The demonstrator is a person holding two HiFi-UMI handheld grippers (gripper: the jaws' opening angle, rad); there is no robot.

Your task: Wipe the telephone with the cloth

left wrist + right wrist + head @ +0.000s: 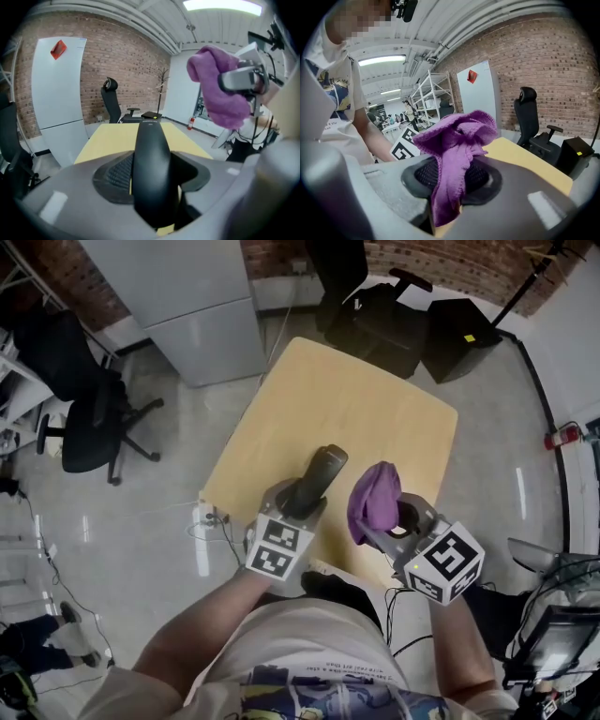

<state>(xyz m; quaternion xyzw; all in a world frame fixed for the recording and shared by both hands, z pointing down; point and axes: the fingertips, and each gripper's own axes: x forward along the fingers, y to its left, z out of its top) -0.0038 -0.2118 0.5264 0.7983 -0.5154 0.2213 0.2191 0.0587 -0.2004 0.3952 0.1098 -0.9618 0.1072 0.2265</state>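
Nearest the person, the left tool (302, 498) is clenched on the lower end of the black telephone (323, 470). It is a slim handset that juts forward out of the jaws, held in the air above the near part of the desk (347, 390). Just beside it, the right tool (386, 526) is clamped on the purple cloth (373, 501), which bunches up above its jaws. Cloth and telephone are close but apart; no view shows them touching. Both things are therefore picked up and ready, but the wiping itself seems not yet begun. What remains is to bring the cloth against the handset and rub along its surfaces.
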